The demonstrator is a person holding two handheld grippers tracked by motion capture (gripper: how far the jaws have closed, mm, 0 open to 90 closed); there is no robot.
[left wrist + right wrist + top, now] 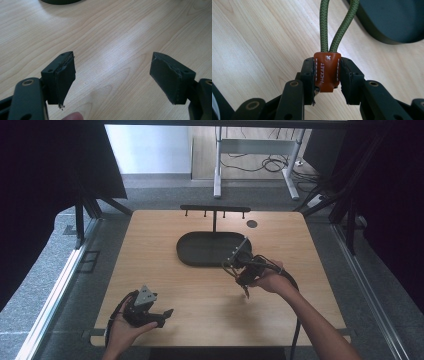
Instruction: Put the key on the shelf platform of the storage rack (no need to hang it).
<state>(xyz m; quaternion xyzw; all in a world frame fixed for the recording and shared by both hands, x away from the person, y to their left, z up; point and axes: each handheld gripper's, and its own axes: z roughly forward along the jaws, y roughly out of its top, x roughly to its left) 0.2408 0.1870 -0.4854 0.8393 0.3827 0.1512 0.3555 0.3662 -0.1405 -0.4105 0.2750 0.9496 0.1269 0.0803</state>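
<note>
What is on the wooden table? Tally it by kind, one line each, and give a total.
Black hand-held grippers: 2, left gripper and right gripper
Black oval-based stand with a hook bar: 1
Brown leather tab with a green braided cord loop: 1, clamped in the right gripper
Total: 4

The left gripper (pixel 112 75) holds its fingers (pixel 61 80) wide apart over the bare wooden counter (pixel 112 37); a dark tray (pixel 60 1) edge sits at eleven o'clock.
</note>
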